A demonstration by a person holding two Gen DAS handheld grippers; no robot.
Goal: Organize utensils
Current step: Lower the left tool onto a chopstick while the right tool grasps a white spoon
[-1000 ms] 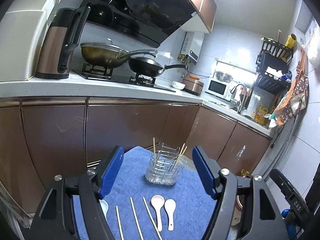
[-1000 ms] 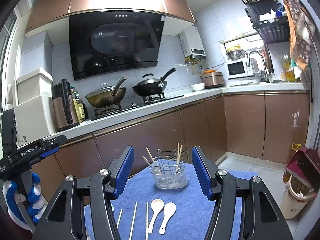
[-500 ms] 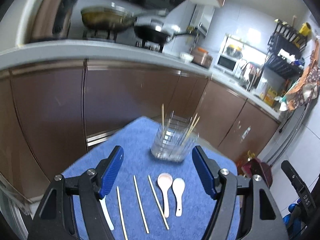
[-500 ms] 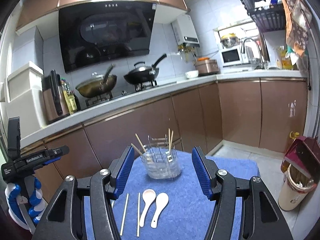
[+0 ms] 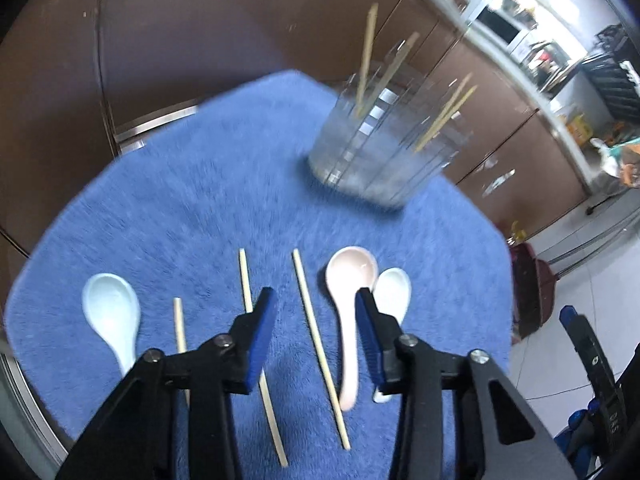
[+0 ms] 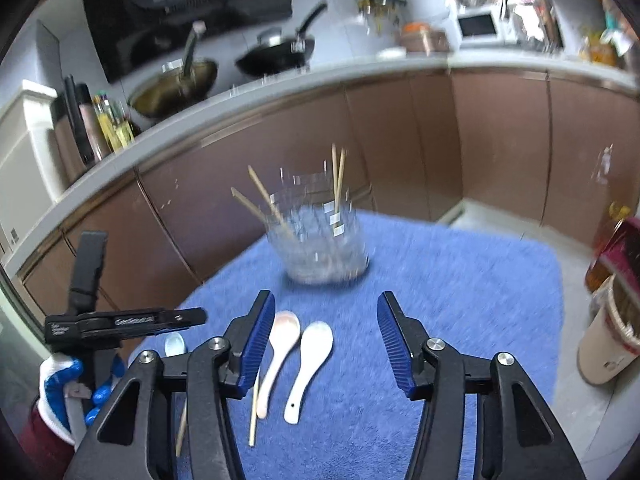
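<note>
While 4 chopsticks already stand in the clear holder [image 5: 376, 152], 3 chopsticks and 3 spoons lie loose before it; left gripper [image 5: 316, 320] and right gripper [image 6: 326, 336], both empty, are closing.

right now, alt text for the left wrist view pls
The left gripper, its blue-padded jaws closing with nothing gripped, hangs over a chopstick on a blue mat. Two more chopsticks and three ceramic spoons lie alongside; a blurred clear holder with upright chopsticks stands behind.
</note>
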